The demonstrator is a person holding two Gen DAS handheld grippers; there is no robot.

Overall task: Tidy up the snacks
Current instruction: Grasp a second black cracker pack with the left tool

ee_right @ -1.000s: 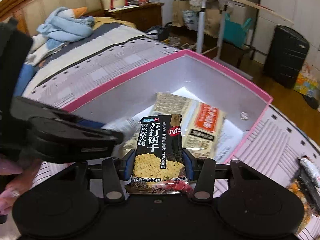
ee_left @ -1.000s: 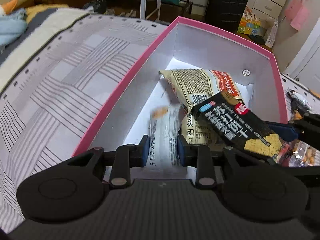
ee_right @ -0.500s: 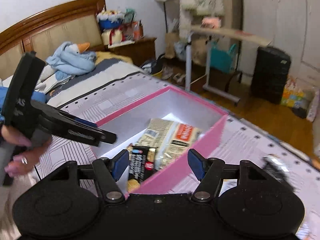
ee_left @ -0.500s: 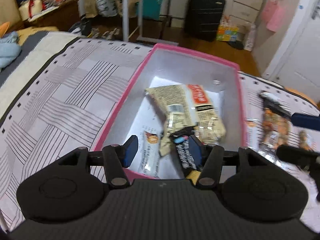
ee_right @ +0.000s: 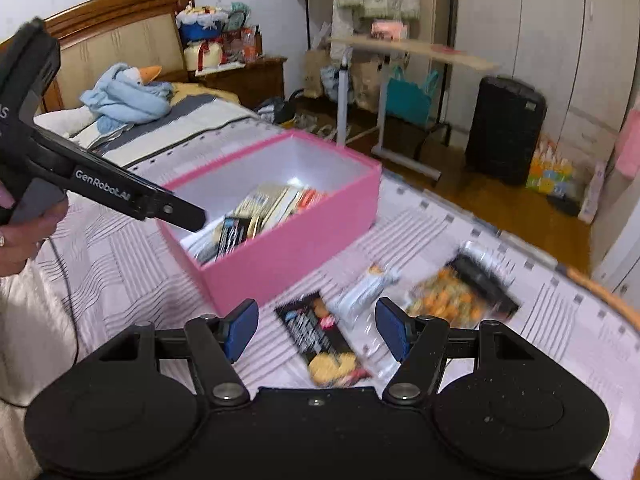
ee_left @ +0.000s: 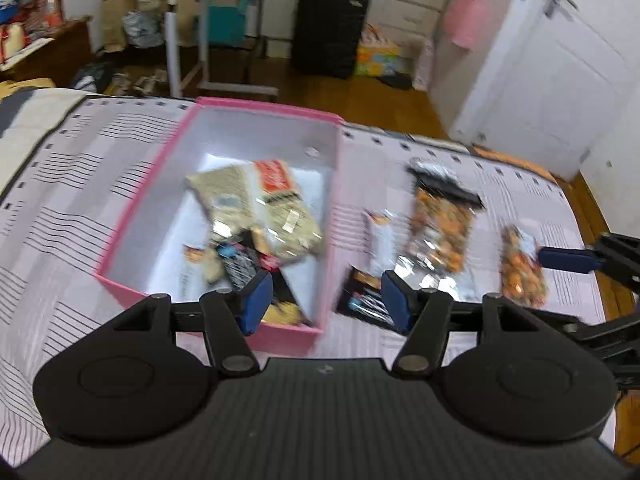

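- A pink box (ee_left: 144, 216) is sitting on the striped bedspread (ee_left: 60, 184), holding several snack packets: two beige ones (ee_left: 256, 204) and a black one (ee_left: 240, 264).
- More snacks are lying on the bedspread beside the box: a black cracker packet (ee_right: 320, 340), a clear bag of orange snacks (ee_right: 452, 296) and a small white packet (ee_right: 368, 288).
- The left gripper (ee_left: 326, 300) and right gripper (ee_right: 316, 330) are both hanging released, grasping nothing.
- Motion blur is smearing the packet labels.

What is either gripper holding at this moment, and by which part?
Nothing. The left gripper and the right gripper both have their jaws open and empty; the black cracker packet lies loose on the bedspread beside the pink box.
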